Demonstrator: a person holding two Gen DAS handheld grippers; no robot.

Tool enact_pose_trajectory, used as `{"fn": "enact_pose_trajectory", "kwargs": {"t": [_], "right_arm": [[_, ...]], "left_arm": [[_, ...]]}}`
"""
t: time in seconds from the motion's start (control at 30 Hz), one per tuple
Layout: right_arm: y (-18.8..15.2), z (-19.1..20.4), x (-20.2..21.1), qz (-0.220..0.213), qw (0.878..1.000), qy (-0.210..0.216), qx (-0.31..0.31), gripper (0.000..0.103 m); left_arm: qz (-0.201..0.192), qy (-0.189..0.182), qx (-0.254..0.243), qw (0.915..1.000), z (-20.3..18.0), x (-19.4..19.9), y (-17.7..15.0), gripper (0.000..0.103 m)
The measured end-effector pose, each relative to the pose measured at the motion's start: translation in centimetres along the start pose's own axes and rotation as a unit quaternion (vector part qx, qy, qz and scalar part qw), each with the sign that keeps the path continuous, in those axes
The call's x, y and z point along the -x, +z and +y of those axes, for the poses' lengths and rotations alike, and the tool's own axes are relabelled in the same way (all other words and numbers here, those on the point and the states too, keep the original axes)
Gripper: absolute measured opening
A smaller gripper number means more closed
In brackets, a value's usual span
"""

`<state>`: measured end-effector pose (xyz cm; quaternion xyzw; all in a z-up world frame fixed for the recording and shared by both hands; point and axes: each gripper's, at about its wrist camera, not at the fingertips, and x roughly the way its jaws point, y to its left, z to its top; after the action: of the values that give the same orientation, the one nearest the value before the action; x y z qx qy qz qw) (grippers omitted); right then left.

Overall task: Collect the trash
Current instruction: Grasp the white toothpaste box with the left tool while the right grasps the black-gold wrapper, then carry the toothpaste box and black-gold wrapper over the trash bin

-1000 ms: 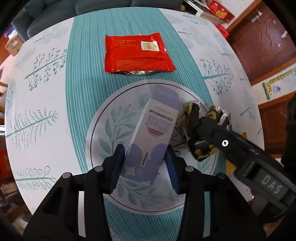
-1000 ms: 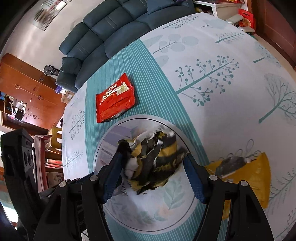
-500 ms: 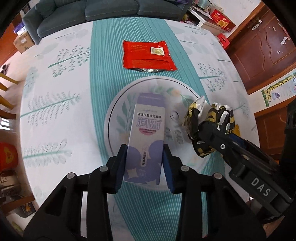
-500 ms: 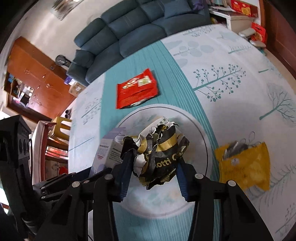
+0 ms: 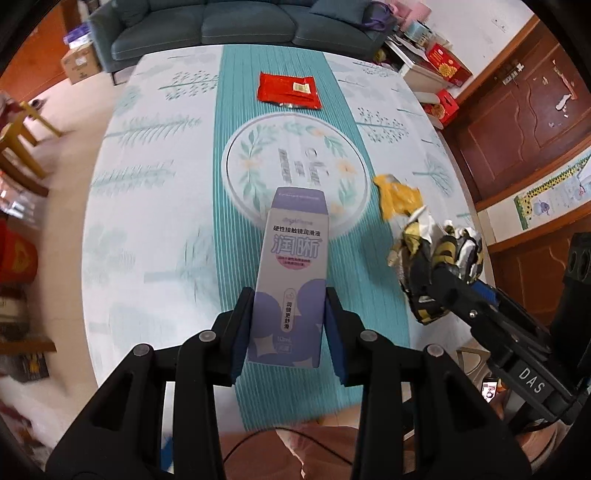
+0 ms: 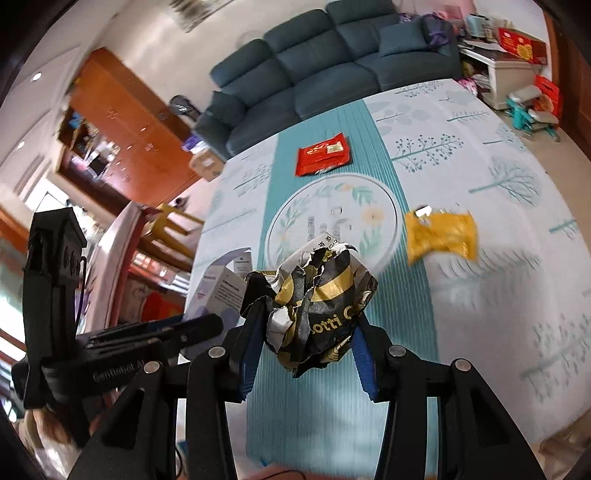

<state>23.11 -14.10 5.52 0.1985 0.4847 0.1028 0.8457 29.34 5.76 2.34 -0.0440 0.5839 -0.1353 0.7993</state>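
My left gripper [image 5: 288, 328] is shut on a white and purple carton [image 5: 293, 269] and holds it above the table's near edge. My right gripper [image 6: 304, 345] is shut on a crumpled black and gold wrapper [image 6: 317, 299], also lifted off the table; it shows at the right of the left wrist view [image 5: 432, 266]. A red packet [image 5: 290, 90] lies at the far end of the teal runner, also in the right wrist view [image 6: 323, 154]. A yellow wrapper [image 6: 439, 234] lies right of the round printed medallion [image 5: 243, 162].
The table [image 5: 147, 192] has a tree-print cloth with a teal runner. A dark sofa [image 5: 229, 22] stands behind it. Wooden chairs [image 5: 22, 147] stand to the left, wooden cabinets [image 5: 517, 103] and boxes to the right.
Both grippers have risen and pulled back toward the near edge, lifting the carton and the crumpled wrapper off the medallion. The yellow wrapper is now in the left wrist view.
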Motion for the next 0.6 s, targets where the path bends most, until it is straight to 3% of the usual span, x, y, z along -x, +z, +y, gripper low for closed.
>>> {"fn": "enact_pose_trajectory", "kwargs": {"t": [0.27, 0.6], "right_arm": [[-9.4, -3.3, 9.7, -0.004, 0.999, 0.018, 0.041, 0.044], [-19.9, -7.5, 17.5, 0.019, 0.998, 0.013, 0.065, 0.044]], "left_arm": [[-0.023, 0.008, 0.022, 0.9995, -4.9, 4.8, -11.0, 0.033], [0.000, 0.016, 0.012, 0.9998, -10.9, 6.5, -22.5, 0.032]]}}
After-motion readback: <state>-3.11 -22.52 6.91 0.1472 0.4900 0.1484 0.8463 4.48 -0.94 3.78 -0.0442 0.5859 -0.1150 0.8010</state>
